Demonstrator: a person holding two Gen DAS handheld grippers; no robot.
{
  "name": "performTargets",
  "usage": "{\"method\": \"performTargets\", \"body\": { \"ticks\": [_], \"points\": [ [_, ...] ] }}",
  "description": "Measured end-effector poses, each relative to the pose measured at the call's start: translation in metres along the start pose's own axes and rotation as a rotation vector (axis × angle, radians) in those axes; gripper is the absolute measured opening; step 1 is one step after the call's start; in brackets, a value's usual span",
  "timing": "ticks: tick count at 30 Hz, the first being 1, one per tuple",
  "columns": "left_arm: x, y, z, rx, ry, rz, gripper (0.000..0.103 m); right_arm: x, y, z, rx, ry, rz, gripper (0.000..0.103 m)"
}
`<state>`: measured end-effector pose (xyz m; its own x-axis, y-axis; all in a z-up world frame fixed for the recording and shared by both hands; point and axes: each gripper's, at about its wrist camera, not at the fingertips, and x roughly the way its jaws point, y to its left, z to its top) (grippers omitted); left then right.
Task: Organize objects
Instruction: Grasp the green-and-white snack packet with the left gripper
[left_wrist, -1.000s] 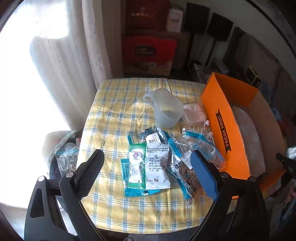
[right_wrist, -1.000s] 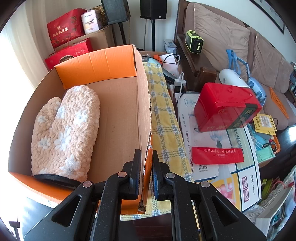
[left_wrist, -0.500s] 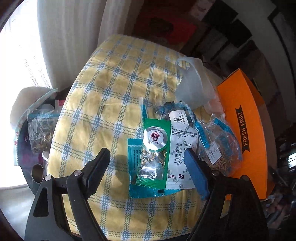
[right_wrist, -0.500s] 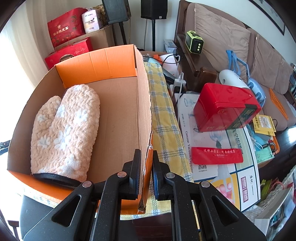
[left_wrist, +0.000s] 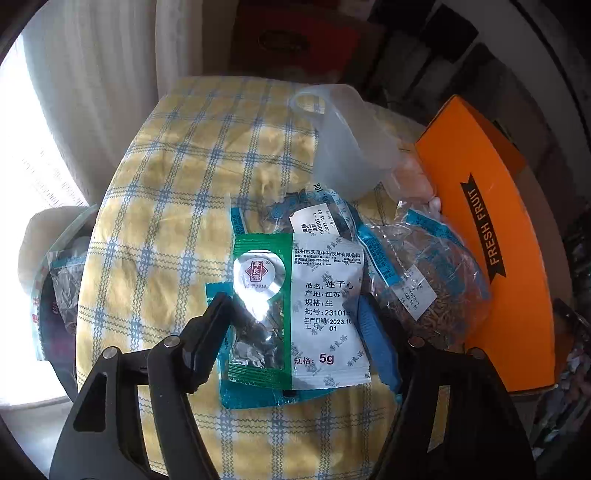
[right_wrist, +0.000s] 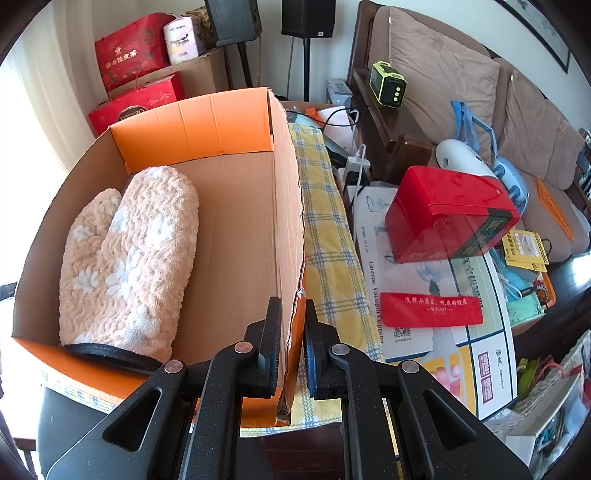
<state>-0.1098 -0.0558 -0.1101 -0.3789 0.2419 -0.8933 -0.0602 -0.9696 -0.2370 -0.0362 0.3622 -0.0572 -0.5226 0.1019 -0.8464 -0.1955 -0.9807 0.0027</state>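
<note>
- The left gripper (left_wrist: 295, 317) has its jaws apart and has just been closing them; the green-and-white foil herb sachet (left_wrist: 299, 314) lies between them on a teal packet (left_wrist: 258, 397), though I cannot tell if the pads touch it yet.
- Beyond the jaws stands a translucent plastic measuring jug (left_wrist: 345, 136); to their right lie clear bags of dried herbs (left_wrist: 432, 291), then the orange cardboard box (left_wrist: 491, 236).
- The right gripper (right_wrist: 291, 349) has its jaws together, clamped on the box's side wall (right_wrist: 286, 236).
- Left of these jaws, inside the box, lies only a peach fleecy oven mitt (right_wrist: 125, 258).
- Judged from this, organizing is at an early stage: one item is boxed, while sachets, bags and jug remain on the yellow checked tablecloth (left_wrist: 177, 206).
</note>
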Motion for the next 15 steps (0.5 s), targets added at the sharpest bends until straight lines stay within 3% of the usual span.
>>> {"method": "performTargets", "body": {
  "ticks": [1,3,5,11,15],
  "points": [
    [0.001,-0.001,-0.001,-0.001,0.004,0.006,0.053,0.0,0.0,0.0,-0.001,0.0,-0.002,0.01],
    [0.0,0.0,-0.001,-0.004,-0.003,0.021,0.037,0.0,0.0,0.0,-0.004,0.0,-0.002,0.01],
    [-0.003,0.003,-0.001,-0.016,-0.006,0.03,0.032,0.0,0.001,0.0,-0.004,0.0,-0.002,0.01],
    [-0.03,-0.002,-0.004,-0.007,-0.081,0.063,0.027,0.0,0.001,0.0,-0.004,0.0,-0.003,0.01],
    [-0.055,-0.016,0.003,0.016,-0.135,0.04,0.027,0.0,0.001,0.0,-0.003,0.0,-0.002,0.01]
  ]
}}
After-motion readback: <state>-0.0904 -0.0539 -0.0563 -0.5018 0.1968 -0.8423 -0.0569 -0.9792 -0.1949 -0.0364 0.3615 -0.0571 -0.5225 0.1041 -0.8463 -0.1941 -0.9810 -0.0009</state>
